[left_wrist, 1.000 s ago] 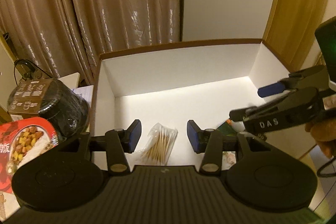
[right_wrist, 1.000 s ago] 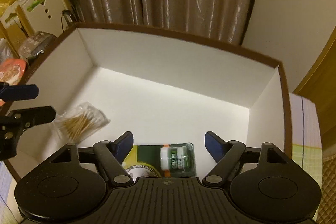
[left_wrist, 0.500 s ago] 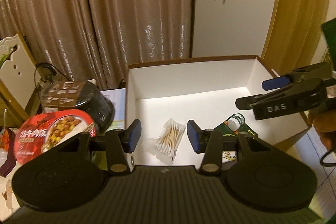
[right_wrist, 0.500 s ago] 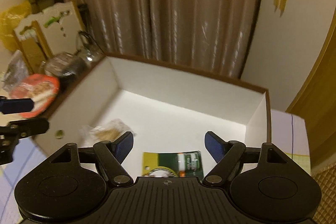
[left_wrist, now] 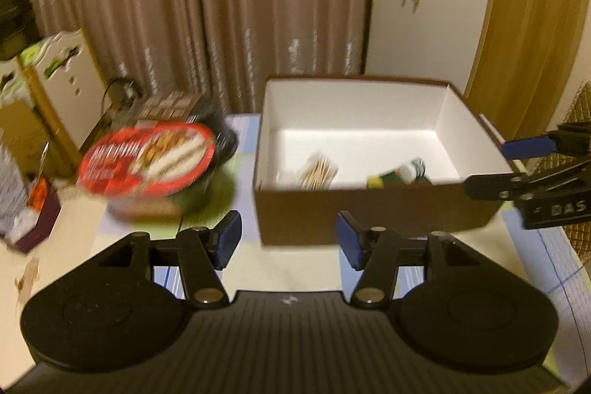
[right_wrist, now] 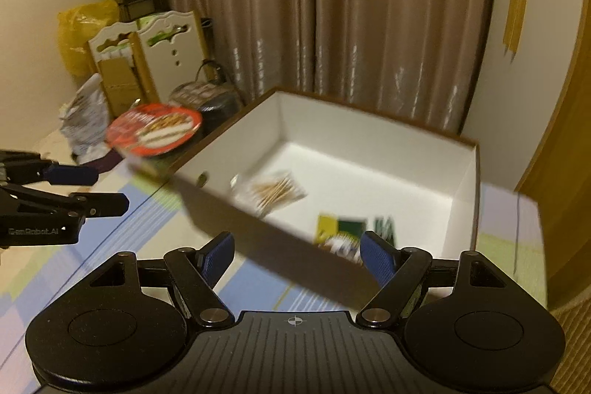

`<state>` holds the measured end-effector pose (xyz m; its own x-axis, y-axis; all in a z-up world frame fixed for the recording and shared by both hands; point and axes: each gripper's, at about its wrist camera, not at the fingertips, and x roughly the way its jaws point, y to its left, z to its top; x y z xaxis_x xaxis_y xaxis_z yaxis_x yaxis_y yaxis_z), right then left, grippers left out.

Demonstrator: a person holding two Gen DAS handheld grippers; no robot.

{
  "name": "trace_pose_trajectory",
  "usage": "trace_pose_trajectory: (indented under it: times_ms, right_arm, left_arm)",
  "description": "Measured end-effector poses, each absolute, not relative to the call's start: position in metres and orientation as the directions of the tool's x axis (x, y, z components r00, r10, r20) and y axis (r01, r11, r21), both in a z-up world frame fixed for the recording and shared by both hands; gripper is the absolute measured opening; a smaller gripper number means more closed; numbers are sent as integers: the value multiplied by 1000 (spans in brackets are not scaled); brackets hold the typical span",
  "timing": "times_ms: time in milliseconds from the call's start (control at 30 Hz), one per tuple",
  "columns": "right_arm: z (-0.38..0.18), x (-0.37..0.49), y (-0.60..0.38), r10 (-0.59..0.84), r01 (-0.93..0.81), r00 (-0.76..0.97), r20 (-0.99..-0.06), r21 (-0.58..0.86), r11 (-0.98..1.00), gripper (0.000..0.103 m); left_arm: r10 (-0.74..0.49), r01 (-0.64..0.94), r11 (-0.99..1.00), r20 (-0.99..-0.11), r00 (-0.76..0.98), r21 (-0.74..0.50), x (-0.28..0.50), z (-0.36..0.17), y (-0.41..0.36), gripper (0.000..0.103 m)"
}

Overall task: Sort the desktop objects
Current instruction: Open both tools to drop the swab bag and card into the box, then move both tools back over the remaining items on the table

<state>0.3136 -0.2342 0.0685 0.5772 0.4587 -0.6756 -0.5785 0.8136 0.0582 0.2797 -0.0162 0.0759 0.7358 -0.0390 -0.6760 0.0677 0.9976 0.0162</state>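
Room: a table under a pastel checked cloth (left_wrist: 295, 268), brown curtains (left_wrist: 207, 10) behind it, a white cupboard door and a wood-coloured panel far right.
Left gripper (left_wrist: 288, 239): nearest in its own view, jaws spread wide and holding nothing, hanging over the cloth just short of the box's near wall.
Right gripper (right_wrist: 295, 255): jaws likewise apart and empty, level with the box's near corner; in the left view it shows at the right edge.
Box (left_wrist: 369, 213): brown outside, white inside, open-topped, right of centre on the table.
Sorted so far: a packet of cotton swabs (right_wrist: 271, 191) lies on the box floor at the near left; a green carton with a small white-capped bottle (left_wrist: 402, 172) lies to its right, apart from it.
Left to sort: a red-lidded meal bowl (left_wrist: 151, 157) sits outside the box on the left, with a dark round container (right_wrist: 207, 100) behind it, close to touching.
Risk: both views are blurred, so aim is uncertain; a jaw reaching left could clip the box wall, or shove the wide bowl into the clutter at the far left.
Grip worry: the bowl lid looks broad against the jaw opening, so a rim pinch may slip.
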Motion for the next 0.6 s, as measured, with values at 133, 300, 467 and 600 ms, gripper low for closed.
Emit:
trace_pose_trajectory:
  times_ms: [133, 300, 467, 600]
  right_arm:
    - [55, 274, -247, 461, -565, 546, -700, 99, 819, 78]
    - [31, 219, -256, 441, -563, 502, -744, 107, 820, 78]
    - [9, 169, -258, 389, -568, 455, -801, 75, 820, 78]
    - [-1, 140, -256, 367, -588, 427, -827, 54, 807, 78]
  left_arm:
    - [-4, 29, 999, -705, 710, 24, 240, 61, -2, 54]
    - [4, 9, 1000, -742, 670, 13, 190, 41, 14, 56]
    - [-24, 9, 1000, -770, 638, -23, 144, 23, 28, 57]
    - [-34, 10, 999, -780, 625, -36, 112, 14, 34, 58]
